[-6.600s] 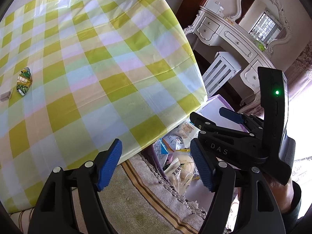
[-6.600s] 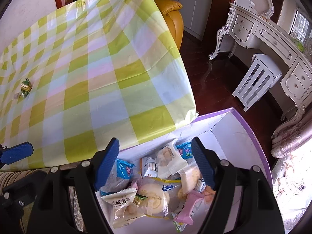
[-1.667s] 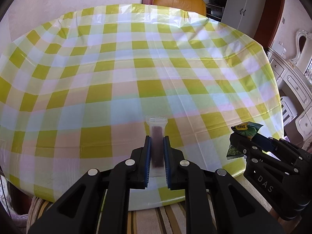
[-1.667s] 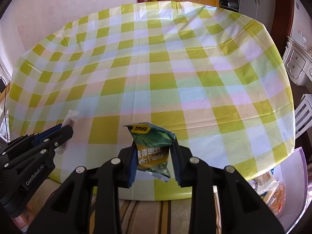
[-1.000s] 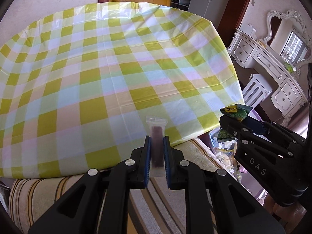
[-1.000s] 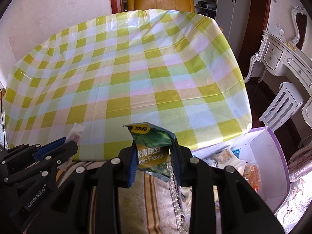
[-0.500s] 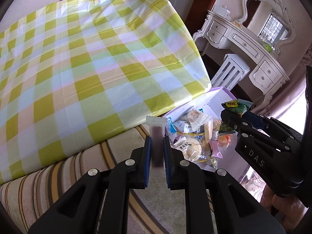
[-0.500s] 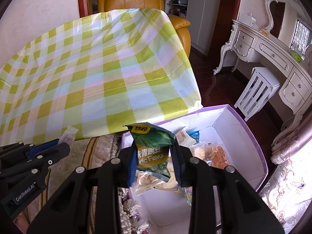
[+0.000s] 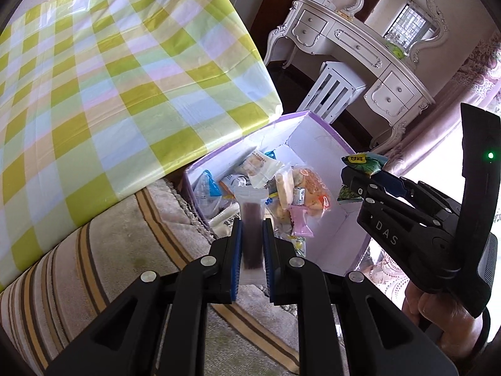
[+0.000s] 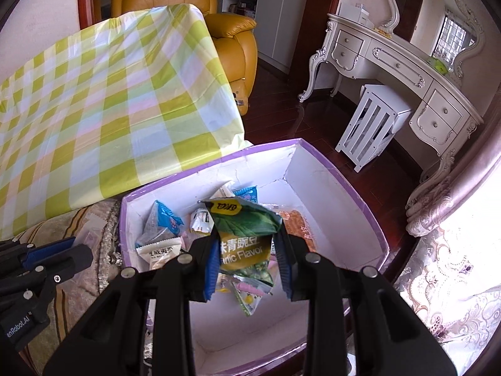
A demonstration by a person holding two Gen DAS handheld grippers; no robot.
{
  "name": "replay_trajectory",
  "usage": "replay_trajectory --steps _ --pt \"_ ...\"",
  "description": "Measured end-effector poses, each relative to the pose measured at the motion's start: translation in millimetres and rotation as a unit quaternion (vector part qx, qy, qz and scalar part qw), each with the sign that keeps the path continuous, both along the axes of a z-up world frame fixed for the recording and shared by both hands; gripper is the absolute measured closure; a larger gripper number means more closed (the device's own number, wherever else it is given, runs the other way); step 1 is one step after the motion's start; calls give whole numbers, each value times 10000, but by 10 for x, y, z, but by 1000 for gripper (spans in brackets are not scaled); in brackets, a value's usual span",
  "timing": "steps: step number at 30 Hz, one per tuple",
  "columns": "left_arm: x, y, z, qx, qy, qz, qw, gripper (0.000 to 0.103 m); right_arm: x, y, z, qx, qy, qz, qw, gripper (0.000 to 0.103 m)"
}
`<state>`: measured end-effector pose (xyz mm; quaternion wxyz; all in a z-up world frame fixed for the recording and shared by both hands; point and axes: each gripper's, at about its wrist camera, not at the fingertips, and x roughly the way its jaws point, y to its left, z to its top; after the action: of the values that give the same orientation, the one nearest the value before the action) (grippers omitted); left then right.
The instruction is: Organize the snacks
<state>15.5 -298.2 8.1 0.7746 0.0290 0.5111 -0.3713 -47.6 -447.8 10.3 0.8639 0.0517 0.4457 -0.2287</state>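
Above the purple box (image 10: 341,169), left gripper (image 9: 252,244) clamps a clear sachet (image 9: 251,219), right gripper (image 10: 247,260) pinches a green packet (image 10: 245,235).

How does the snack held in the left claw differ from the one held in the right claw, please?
The clear stick pouch in the left claw is narrow, see-through plastic around a dark bar; the green pea packet in the right claw is wide, opaque and printed with a yellow label. The pouch stands straight and flat, while the packet is crumpled and puffy. Both are pinched upright over the purple-rimmed box of snacks.
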Motion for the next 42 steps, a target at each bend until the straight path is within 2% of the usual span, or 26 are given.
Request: replay_trajectory --steps 3,4,5,7,8,9,14,17,25,28,32,37,42 --pt "-21 -45 -23 -85 143 -97 9998 88 -55 -72 -28 -14 63 -114 9999 71" --pt "-24 -54 -28 -108 189 -126 9997 88 -70 -94 -36 -14 80 -154 9998 69" --pt "-25 -63 -35 -130 235 -148 9995 86 -91 -113 -38 -23 81 -197 9998 62" --pt "-25 -67 -50 -147 326 -149 9993 71 -133 -141 -25 -78 43 -286 9996 51" --pt "-20 -54 -54 -153 353 -107 9992 48 -150 -146 -17 -121 31 -328 9994 46" --pt "-16 -29 -48 -179 355 -46 9992 31 -166 -150 -12 -149 26 -358 9992 44" --pt "-8 64 -77 -295 622 80 9976 21 -193 -150 -11 -170 84 -542 9983 31" --pt "-67 63 -62 -265 577 -23 9980 13 -193 -137 -25 -152 201 -527 9983 29" --pt "-61 20 -125 -158 755 -98 9970 5 -243 -156 -81 -92 424 -592 9973 28" --pt "-75 -28 -149 3 719 -131 9973 4 -238 -178 -100 -122 545 -672 9962 28" --pt "-53 -6 -149 -95 764 -58 9970 4 -240 -195 -107 -86 614 -731 9954 27" --pt "-29 -24 -160 -72 831 6 9965 4 -250 -162 -82 -245 626 -742 9950 26" --pt "-1 -41 -170 -76 826 65 9965 4 -254 -119 -56 -515 653 -789 9934 20"
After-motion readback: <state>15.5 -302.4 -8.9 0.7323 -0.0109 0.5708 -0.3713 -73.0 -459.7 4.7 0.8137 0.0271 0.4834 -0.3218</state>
